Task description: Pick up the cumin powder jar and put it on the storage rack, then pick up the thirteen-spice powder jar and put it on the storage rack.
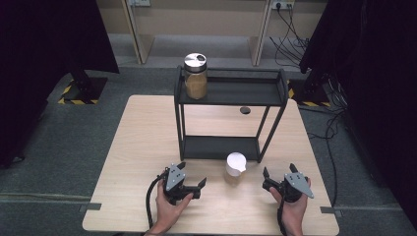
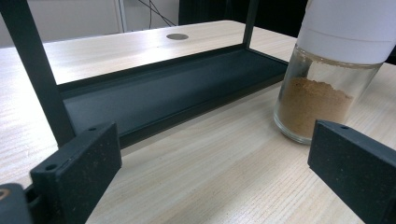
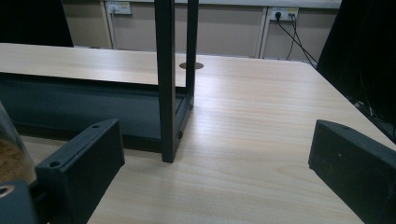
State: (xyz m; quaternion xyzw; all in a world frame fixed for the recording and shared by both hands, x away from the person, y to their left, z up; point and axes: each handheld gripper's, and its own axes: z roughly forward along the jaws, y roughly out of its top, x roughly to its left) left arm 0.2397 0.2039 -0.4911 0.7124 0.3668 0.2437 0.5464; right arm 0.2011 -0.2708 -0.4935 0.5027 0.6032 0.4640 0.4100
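The white-capped jar at frame centre looks like slick, breakable glass, best gripped round its body; both claws, left and right, gape empty.

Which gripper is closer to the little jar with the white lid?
Left, narrowly. The left gripper sits just left of the jar, fingers open toward it. The right gripper is a bit farther off on the jar's right, open too.

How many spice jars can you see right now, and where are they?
2. A silver-lidded jar stands at the left end of the black rack's top shelf. A white-capped jar stands on the table just in front of the rack, between the grippers. None appears hidden.
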